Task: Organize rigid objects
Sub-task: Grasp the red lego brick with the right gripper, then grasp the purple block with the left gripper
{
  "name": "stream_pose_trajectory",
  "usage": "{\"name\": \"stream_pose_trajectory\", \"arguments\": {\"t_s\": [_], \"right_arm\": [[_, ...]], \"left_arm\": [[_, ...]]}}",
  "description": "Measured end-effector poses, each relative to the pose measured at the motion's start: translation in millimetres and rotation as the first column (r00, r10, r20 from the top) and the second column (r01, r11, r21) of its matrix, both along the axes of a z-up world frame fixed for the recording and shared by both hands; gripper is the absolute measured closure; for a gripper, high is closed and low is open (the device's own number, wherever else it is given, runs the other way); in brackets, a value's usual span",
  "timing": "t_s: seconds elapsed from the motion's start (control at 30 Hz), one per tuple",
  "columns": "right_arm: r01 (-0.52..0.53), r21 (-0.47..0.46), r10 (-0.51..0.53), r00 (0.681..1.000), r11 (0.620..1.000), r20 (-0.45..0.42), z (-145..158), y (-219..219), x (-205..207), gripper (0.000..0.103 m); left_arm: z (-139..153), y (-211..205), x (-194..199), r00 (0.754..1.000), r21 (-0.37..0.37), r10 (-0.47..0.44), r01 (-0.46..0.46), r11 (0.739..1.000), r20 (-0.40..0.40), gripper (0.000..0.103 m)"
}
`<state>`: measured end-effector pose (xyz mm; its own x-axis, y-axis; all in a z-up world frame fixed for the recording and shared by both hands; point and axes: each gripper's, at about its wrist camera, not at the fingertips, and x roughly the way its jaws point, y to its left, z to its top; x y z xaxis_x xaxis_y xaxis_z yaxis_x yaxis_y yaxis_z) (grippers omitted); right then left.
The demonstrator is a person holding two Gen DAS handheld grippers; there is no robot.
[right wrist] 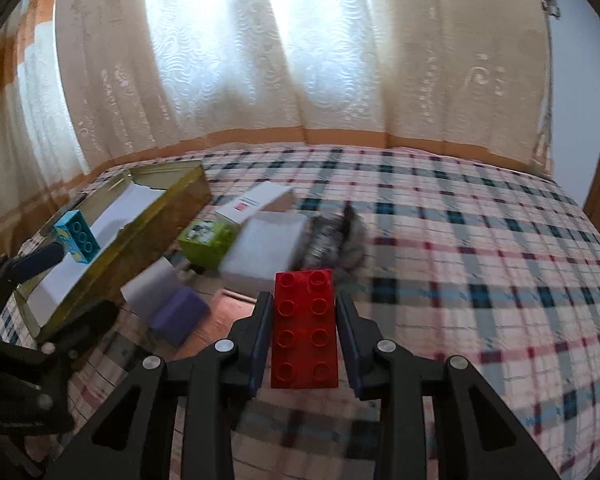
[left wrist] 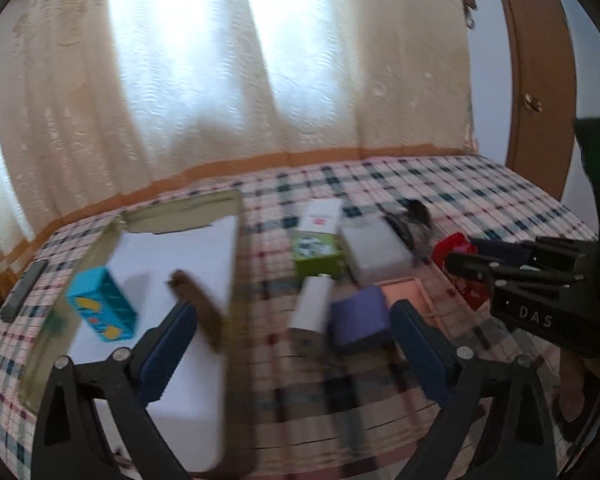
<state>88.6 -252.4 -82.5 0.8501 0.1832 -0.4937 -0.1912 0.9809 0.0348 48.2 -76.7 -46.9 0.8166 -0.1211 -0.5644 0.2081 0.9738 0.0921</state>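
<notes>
My right gripper (right wrist: 304,320) is shut on a red studded brick (right wrist: 305,330) and holds it above the plaid bed; the brick also shows in the left wrist view (left wrist: 458,266). My left gripper (left wrist: 292,320) is open and empty, above the bed beside a shallow gold-rimmed box with a white lining (left wrist: 172,292). A blue studded brick (left wrist: 102,310) and a brown flat piece (left wrist: 200,312) lie in that box. The box (right wrist: 112,240) and blue brick (right wrist: 77,236) show at the left of the right wrist view.
On the bed lie a green box (left wrist: 318,250), a white carton (left wrist: 322,216), a white flat box (left wrist: 376,250), a small white box (left wrist: 312,304), a purple block (left wrist: 358,318), an orange tray (left wrist: 408,292) and a dark furry object (left wrist: 416,224). A phone (left wrist: 24,288) lies far left. Curtains hang behind.
</notes>
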Motion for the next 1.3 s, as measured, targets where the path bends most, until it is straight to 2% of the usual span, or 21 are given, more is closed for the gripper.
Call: {"name": "stream_pose_trajectory", "arguments": {"t_s": [0.1, 0.17, 0.33, 0.4, 0.43, 0.7, 0.83, 1.0, 1.07, 1.13, 1.3], "right_arm": [[0.032, -0.024, -0.032, 0.999, 0.999, 0.012, 0.8, -7.9, -3.3, 0.069], [0.032, -0.007, -0.032, 0.999, 0.999, 0.014, 1.5, -11.8, -3.6, 0.069], [0.030, 0.015, -0.031, 0.999, 0.999, 0.021, 2.3, -15.7, -3.7, 0.069], [0.027, 0.034, -0.028, 0.999, 0.999, 0.019, 2.4, -18.4, -4.1, 0.068], [0.028, 0.041, -0.029, 0.999, 0.999, 0.018, 2.4, -19.2, -3.7, 0.068], [0.026, 0.044, -0.027, 1.000, 0.999, 0.012, 2.2, -18.4, -2.6, 0.068], [0.029, 0.037, -0.029, 0.999, 0.999, 0.014, 1.8, -17.8, -3.5, 0.068], [0.031, 0.031, -0.031, 0.999, 0.999, 0.016, 2.1, -17.1, -3.0, 0.068], [0.033, 0.030, -0.034, 0.999, 0.999, 0.020, 2.3, -17.4, -3.2, 0.068], [0.034, 0.029, -0.035, 0.999, 0.999, 0.027, 2.7, -17.5, -4.4, 0.068], [0.031, 0.029, -0.033, 0.998, 0.999, 0.047, 4.5, -17.2, -8.3, 0.068]], "left_arm": [[-5.3, -17.7, 2.8, 0.999, 0.015, -0.035, 0.035, 0.999, -0.025, 0.024], [-8.8, -28.0, 6.0, 0.997, 0.011, -0.062, 0.063, 0.998, -0.053, 0.038], [-16.1, -42.5, 14.4, 0.986, -0.002, -0.113, 0.113, 0.994, -0.122, 0.043], [-25.2, -44.8, 24.9, 0.969, -0.029, -0.139, 0.136, 0.990, -0.206, 0.043], [-25.3, -41.1, 27.7, 0.966, -0.064, -0.144, 0.133, 0.989, -0.214, 0.043], [-28.9, -26.5, 39.5, 0.956, -0.150, -0.153, 0.118, 0.982, -0.251, 0.042], [-30.3, -17.7, 40.9, 0.952, -0.202, -0.161, 0.109, 0.973, -0.260, 0.056], [-30.8, -16.6, 39.6, 0.952, -0.203, -0.168, 0.117, 0.972, -0.255, 0.061], [-30.2, -14.1, 39.2, 0.955, -0.209, -0.158, 0.106, 0.972, -0.249, 0.075], [-29.0, -10.3, 38.2, 0.960, -0.214, -0.143, 0.091, 0.973, -0.240, 0.082], [-26.5, -10.0, 35.6, 0.967, -0.208, -0.131, 0.085, 0.974, -0.220, 0.085]]}}
